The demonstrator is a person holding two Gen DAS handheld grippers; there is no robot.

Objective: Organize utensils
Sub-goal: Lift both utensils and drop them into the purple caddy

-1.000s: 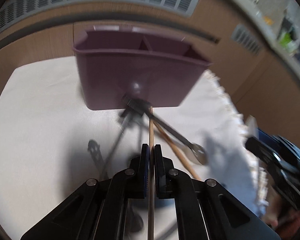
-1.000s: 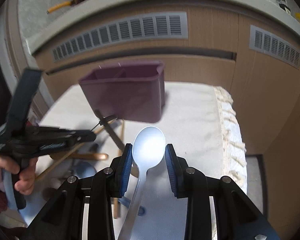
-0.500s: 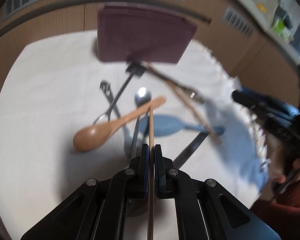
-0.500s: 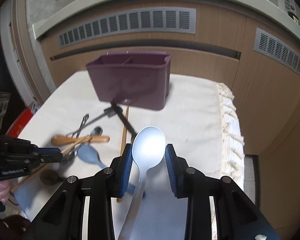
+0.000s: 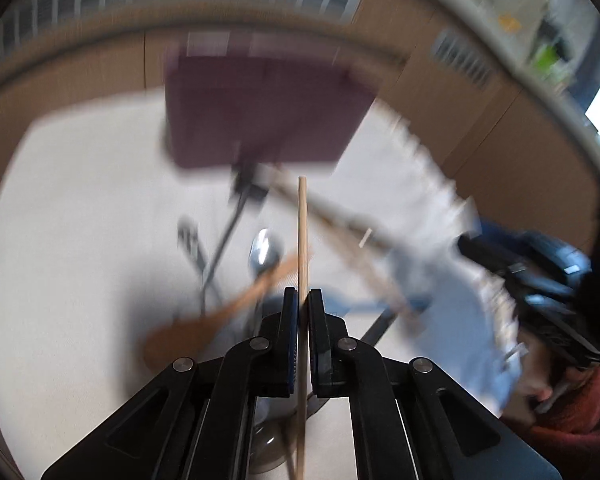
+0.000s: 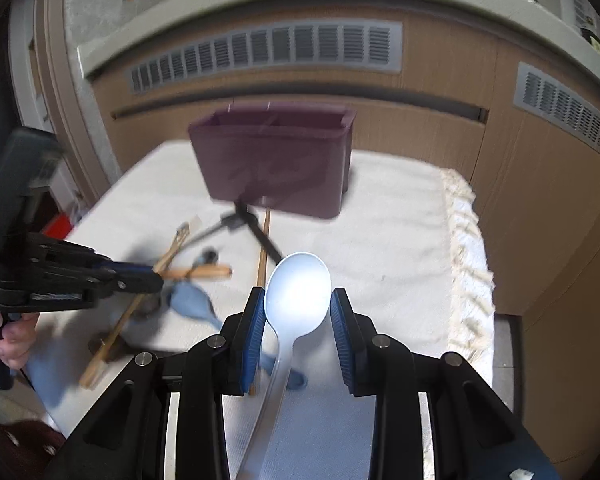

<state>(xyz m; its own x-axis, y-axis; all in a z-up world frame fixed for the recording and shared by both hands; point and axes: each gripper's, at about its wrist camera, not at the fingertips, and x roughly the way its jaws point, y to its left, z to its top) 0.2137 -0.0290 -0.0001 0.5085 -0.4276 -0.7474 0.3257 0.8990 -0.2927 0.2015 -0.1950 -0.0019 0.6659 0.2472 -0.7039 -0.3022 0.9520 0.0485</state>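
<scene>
My left gripper (image 5: 303,300) is shut on a thin wooden chopstick (image 5: 302,240) and holds it above the table, pointing at the purple utensil caddy (image 5: 264,116). My right gripper (image 6: 298,300) is shut on a pale blue plastic spoon (image 6: 298,292), bowl up, in front of the caddy (image 6: 276,160). On the white cloth lie a wooden spoon (image 5: 220,316), a blue spoon (image 6: 192,300), a metal spoon (image 5: 264,252), a black utensil (image 6: 256,228) and another chopstick (image 6: 263,252). The left gripper also shows in the right wrist view (image 6: 156,278).
The table's white cloth (image 6: 400,240) has a fringed right edge (image 6: 466,264). Wooden cabinets with vent grilles (image 6: 268,52) stand close behind the table. The right gripper shows at the right of the left wrist view (image 5: 540,280).
The left gripper has moved forward and lower toward the caddy with the chopstick; its view is blurred. The right gripper has moved slightly closer to the caddy with the spoon.
</scene>
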